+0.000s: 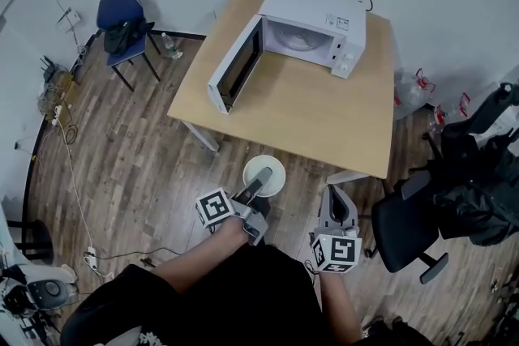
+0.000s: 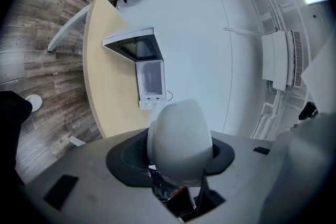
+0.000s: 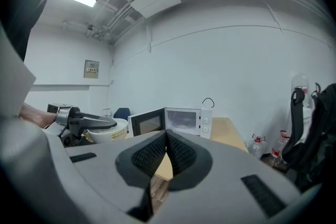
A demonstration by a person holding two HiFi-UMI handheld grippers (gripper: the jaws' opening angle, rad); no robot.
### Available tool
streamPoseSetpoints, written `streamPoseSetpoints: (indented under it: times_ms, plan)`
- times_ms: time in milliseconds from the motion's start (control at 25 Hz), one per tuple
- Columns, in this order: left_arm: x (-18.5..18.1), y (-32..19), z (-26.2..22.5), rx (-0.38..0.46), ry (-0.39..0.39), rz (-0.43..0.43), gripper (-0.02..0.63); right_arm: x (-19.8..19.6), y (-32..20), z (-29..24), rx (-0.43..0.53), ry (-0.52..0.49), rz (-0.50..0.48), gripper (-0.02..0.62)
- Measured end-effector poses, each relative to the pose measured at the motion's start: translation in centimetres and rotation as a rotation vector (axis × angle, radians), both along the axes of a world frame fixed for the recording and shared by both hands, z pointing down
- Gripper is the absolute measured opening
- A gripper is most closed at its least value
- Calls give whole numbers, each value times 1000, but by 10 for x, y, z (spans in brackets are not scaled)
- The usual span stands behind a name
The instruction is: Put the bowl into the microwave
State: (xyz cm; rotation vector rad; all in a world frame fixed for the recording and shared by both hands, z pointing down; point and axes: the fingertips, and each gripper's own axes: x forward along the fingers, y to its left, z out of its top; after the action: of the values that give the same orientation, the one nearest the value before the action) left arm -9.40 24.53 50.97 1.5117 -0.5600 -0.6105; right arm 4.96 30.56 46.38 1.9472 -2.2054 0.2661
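**Bowl on approach.** The white bowl [image 1: 264, 174] is held upright by its rim in the left gripper [image 1: 256, 184], one jaw inside the wall and one outside. The pads pinch it at a middling spread, a hold that likely keeps it level for sliding in (it looks empty). The bowl hangs over the floor, just short of the near edge of the tabletop [image 1: 324, 121]. The microwave [image 1: 312, 32] stands at the far edge. Its door [image 1: 235, 65] is swung wide toward the left edge, leaving the cavity free for loading. The right gripper [image 3: 167, 150] holds nothing, its jaws pressed together, beside the left.
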Motion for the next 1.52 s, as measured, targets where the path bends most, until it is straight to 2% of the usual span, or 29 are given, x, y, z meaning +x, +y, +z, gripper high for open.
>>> streamPoseSetpoints:
  times_ms: [280,560,760,920,1000,1160,1520]
  plan:
    - [13,-95,-2,-23,15,25,201,-5,-105,-17,8,45,-35,60]
    - [24,-177,-9,18,-4,96,201,-3,-170,-26,16,81,-4,60]
    - [26,-203,-1,-2,-43,140,201,-3,-192,-24,18,121,44,60]
    - [27,-212,7,-40,-18,125,200,2,-200,-27,20,151,58,60]
    - [28,-218,14,-51,-36,124,201,12,-206,-27,16,147,76,60]
    - [35,-230,17,-54,-5,117,201,24,-216,-25,11,135,96,60]
    - [47,-273,30,-67,-45,70,200,42,-257,-6,-5,60,72,60]
